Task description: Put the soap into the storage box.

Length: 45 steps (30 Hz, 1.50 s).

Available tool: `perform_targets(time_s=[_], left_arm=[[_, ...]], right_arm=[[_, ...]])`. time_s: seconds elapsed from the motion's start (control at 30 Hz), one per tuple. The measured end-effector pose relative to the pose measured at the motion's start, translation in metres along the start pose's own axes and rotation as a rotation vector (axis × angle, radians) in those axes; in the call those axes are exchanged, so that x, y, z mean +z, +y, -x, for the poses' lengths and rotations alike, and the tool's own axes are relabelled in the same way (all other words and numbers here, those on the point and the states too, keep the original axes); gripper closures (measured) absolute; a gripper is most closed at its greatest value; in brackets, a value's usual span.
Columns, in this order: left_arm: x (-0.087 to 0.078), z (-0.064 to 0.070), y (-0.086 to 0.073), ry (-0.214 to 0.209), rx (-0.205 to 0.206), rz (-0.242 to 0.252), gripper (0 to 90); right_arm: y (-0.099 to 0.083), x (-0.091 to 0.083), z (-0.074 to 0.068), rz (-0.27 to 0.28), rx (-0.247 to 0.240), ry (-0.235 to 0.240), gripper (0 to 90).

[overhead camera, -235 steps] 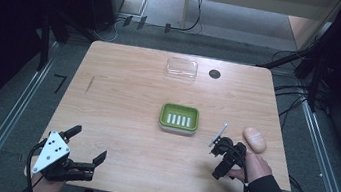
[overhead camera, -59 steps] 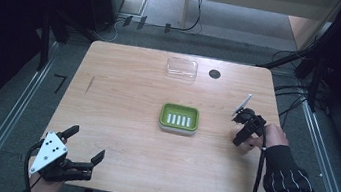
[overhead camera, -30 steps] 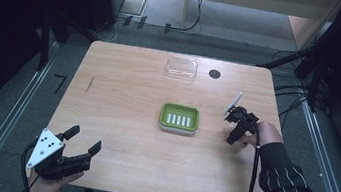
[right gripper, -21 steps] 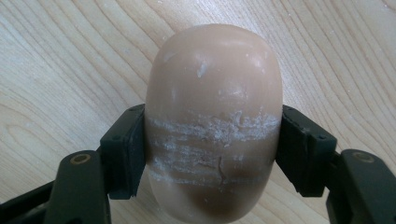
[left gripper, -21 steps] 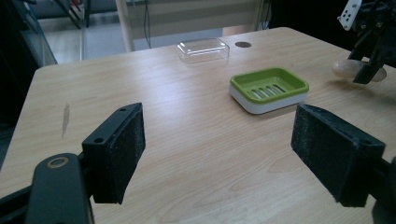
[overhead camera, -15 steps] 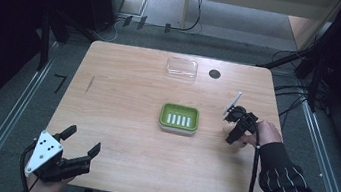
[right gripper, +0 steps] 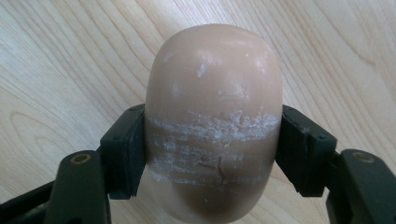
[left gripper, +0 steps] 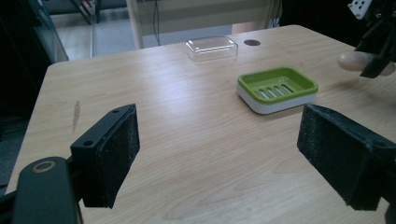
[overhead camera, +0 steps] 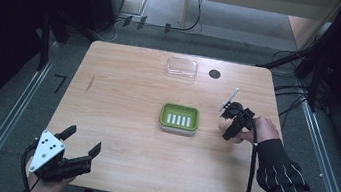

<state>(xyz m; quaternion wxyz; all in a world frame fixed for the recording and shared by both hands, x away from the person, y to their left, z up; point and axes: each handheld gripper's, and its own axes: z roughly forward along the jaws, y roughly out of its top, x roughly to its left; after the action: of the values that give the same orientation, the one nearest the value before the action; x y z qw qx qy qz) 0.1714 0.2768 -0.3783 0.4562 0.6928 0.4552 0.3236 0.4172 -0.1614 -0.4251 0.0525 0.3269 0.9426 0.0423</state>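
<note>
1. Left gripper (overhead camera: pixel 81 145): near-left corner of the table (overhead camera: pixel 111 178), just above the front edge. Jaws wide apart, nothing between them, pointed toward the dish. Idle.
2. Right gripper (overhead camera: pixel 229 122): right side of the table, jaws clamped on the bar of soap (right gripper: pixel 214 121), one pad on each long flank. Soap is tan, oval, scuffed white across the middle. From the left gripper view the bar appears to hang a little above the wood; contact cannot be told for certain.
3. Soap dish (overhead camera: pixel 179 117): green slotted tray on a white base, table centre, empty, near the soap on its left.
4. Step in hand, by judgement: soap gripped, carry to the dish pending. Next move calls for a short leftward travel, clearing the dish rim, then lowering flat onto the slots.
5. Clear lid (overhead camera: pixel 181 68): far edge, well apart.
6. Open room: bare wood between soap and dish; right table edge lies close behind the hand.
</note>
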Motion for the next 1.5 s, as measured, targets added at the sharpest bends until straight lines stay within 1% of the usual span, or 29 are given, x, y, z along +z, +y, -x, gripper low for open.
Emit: perform_targets(time_s=[0.03,0.07,0.17,0.2,0.23,0.27,0.3,0.37,0.43,0.47,0.57,0.6,0.63,0.73,0.77,0.83,0.87,0.93,0.97,1.07,1.1,1.17,1.2,1.27,1.3,1.4,1.43,1.47,1.5], left_arm=[[0.000,0.000,0.000,0.000,0.000,0.000,13.4],[0.000,0.000,0.000,-0.003,-0.001,-0.001,13.4],[0.000,0.000,0.000,-0.003,-0.002,-0.003,13.4],[0.001,0.000,0.000,-0.003,-0.006,-0.014,13.2],[0.001,0.000,0.000,-0.003,-0.006,-0.014,12.8],[0.000,0.000,0.001,0.007,0.001,-0.018,11.6],[0.000,0.000,0.001,0.007,0.001,-0.018,10.3],[0.000,0.001,0.001,0.015,0.008,-0.017,10.2],[-0.001,0.001,0.002,0.017,0.005,-0.018,10.0],[-0.001,0.001,0.002,0.019,0.005,-0.020,9.2],[-0.001,0.001,0.002,0.017,0.004,-0.023,7.6],[-0.001,0.001,0.003,0.020,0.012,-0.031,7.6],[-0.002,0.001,0.002,0.024,0.006,-0.029,7.6],[-0.002,0.000,0.003,0.027,-0.001,-0.023,6.7],[-0.002,-0.001,0.003,0.022,-0.008,-0.023,6.7],[-0.002,-0.001,0.003,0.027,-0.011,-0.028,3.7],[-0.002,-0.001,0.003,0.032,-0.015,-0.031,3.7],[-0.001,0.000,0.003,0.032,0.006,-0.039,2.5],[-0.001,0.000,0.003,0.024,0.003,-0.037,2.3],[0.000,0.000,0.003,0.020,0.009,-0.040,0.9],[0.001,0.000,0.002,0.011,0.010,-0.033,0.9],[0.002,-0.001,0.001,0.012,0.008,-0.029,0.0],[0.003,-0.001,0.000,0.005,0.007,-0.033,0.0],[0.004,-0.001,0.000,-0.013,0.008,-0.034,0.0],[0.004,-0.001,0.000,-0.010,0.013,-0.039,0.0],[0.005,-0.001,-0.001,-0.020,0.015,-0.040,0.0],[0.005,-0.003,-0.002,-0.019,0.014,-0.042,0.0],[0.005,-0.003,-0.002,-0.022,0.004,-0.038,0.0],[0.005,-0.003,-0.002,-0.022,0.004,-0.038,0.0]], right_arm=[[0.000,0.000,0.000,0.000,0.000,0.000,33.3],[0.002,-0.002,-0.001,0.004,-0.014,-0.001,33.3],[0.004,-0.004,-0.003,0.010,-0.022,-0.004,33.3],[0.007,-0.005,-0.005,0.011,-0.035,-0.007,33.3],[0.007,-0.005,-0.005,0.011,-0.035,-0.007,33.3],[0.009,-0.006,-0.007,0.014,-0.040,-0.006,33.3],[0.009,-0.006,-0.007,0.014,-0.040,-0.006,33.3],[0.012,-0.007,-0.009,0.017,-0.057,-0.006,33.3],[0.013,-0.007,-0.011,0.018,-0.054,-0.006,33.3],[0.014,-0.007,-0.011,0.010,-0.063,-0.007,33.2],[0.014,-0.006,-0.012,0.013,-0.070,-0.003,33.3],[0.015,-0.006,-0.013,0.013,-0.069,-0.004,33.3],[0.015,-0.006,-0.013,0.009,-0.074,-0.003,33.2],[0.015,-0.006,-0.014,0.009,-0.071,-0.002,33.3],[0.015,-0.006,-0.014,0.010,-0.072,-0.002,33.2],[0.015,-0.006,-0.014,0.011,-0.074,-0.003,33.3],[0.015,-0.006,-0.014,0.016,-0.077,-0.002,33.3],[0.016,-0.008,-0.015,0.017,-0.085,-0.002,33.3],[0.016,-0.008,-0.015,0.019,-0.086,-0.001,33.2],[0.016,-0.009,-0.016,0.025,-0.090,0.000,33.3],[0.016,-0.009,-0.016,0.026,-0.091,0.000,33.3],[0.019,-0.011,-0.017,0.029,-0.100,-0.004,33.3],[0.020,-0.011,-0.018,0.030,-0.096,-0.002,33.3],[0.023,-0.012,-0.019,0.031,-0.112,-0.002,33.3],[0.025,-0.013,-0.019,0.031,-0.120,-0.006,33.3],[0.029,-0.014,-0.022,0.034,-0.124,-0.007,33.3],[0.030,-0.015,-0.023,0.037,-0.135,-0.006,33.3],[0.032,-0.015,-0.024,0.038,-0.134,-0.009,33.3],[0.032,-0.015,-0.024,0.038,-0.134,-0.009,33.3]])
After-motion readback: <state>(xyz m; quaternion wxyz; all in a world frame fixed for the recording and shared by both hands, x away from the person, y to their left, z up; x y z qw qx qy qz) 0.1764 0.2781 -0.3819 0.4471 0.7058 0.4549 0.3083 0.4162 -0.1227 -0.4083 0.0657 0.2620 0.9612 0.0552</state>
